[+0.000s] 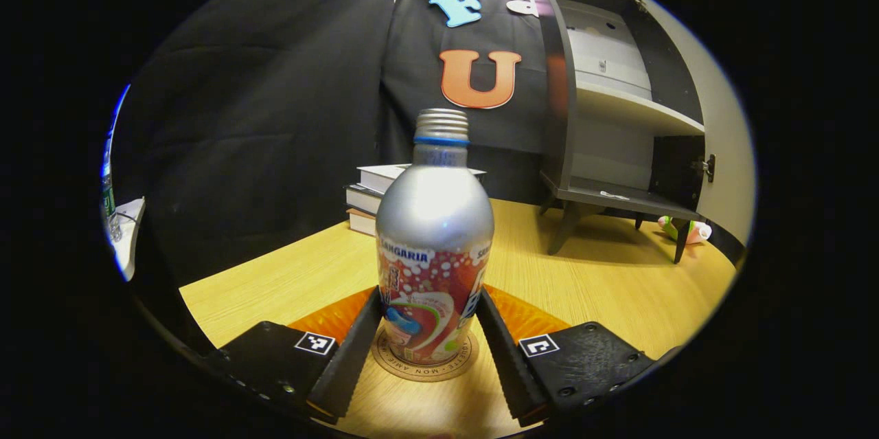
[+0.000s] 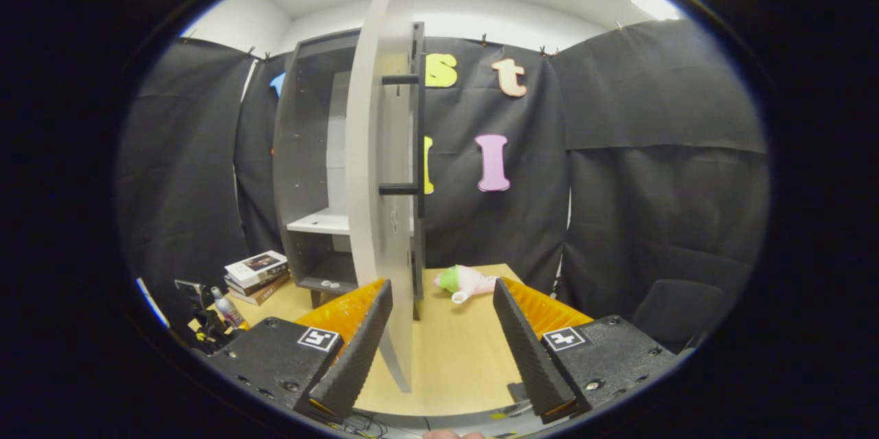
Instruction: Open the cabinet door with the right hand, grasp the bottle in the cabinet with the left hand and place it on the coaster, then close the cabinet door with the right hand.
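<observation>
A silver bottle (image 1: 434, 233) with a red printed label and no cap stands upright on the round cork coaster (image 1: 420, 373) on the wooden table. My left gripper (image 1: 428, 293) holds it low on the label, one finger pressed on each side. The grey cabinet (image 1: 618, 116) stands at the back right with its shelves bare. In the right gripper view its door (image 2: 381, 219) stands open, edge-on, with the dark bar handle (image 2: 419, 137) on its right face. My right gripper (image 2: 441, 288) is open, and the door's lower edge lies between its fingers, nearer the left one. Far left, the bottle (image 2: 226, 307) shows small.
A stack of books (image 1: 371, 195) lies behind the bottle, left of the cabinet (image 2: 312, 171). A pink and green plush toy (image 2: 467, 282) lies on the table (image 2: 460, 350) to the right of the door. Cables hang at the table's near edge.
</observation>
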A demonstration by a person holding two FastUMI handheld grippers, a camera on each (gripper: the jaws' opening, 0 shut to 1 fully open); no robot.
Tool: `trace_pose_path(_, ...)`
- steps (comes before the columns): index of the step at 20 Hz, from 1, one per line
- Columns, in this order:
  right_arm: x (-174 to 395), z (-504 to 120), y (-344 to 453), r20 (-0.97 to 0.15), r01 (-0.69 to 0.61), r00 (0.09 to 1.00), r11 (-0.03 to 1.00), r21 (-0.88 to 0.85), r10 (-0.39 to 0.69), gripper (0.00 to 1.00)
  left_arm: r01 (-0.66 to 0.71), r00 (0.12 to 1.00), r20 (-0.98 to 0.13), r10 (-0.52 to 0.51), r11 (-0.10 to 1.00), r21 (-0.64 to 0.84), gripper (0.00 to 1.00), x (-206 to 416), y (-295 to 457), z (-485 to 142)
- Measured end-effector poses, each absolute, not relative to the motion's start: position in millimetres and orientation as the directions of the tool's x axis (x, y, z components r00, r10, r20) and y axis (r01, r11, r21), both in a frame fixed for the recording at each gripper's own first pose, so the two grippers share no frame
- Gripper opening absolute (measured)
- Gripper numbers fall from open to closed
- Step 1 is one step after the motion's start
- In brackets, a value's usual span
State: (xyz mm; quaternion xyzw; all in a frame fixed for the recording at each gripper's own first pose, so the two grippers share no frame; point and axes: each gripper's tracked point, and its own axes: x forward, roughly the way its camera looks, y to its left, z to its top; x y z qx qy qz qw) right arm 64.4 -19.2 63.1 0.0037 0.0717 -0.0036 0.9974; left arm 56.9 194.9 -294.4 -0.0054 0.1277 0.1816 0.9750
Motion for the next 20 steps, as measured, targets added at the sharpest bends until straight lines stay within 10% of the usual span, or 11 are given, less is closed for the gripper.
trace_pose_path(5,64.4,62.9,-20.1,-0.144,0.004,0.99,1.0,-0.005,-0.005,0.93,-0.326,0.92,-0.222,0.324,0.945,0.032,0.97,55.5,188.5,-279.7)
trace_pose_path(20,77.5,76.2,-28.2,-0.056,0.035,0.998,0.999,0.04,-0.033,0.93,-0.277,0.961,-0.005,0.278,0.959,0.061,0.95,0.6,115.6,-64.3)
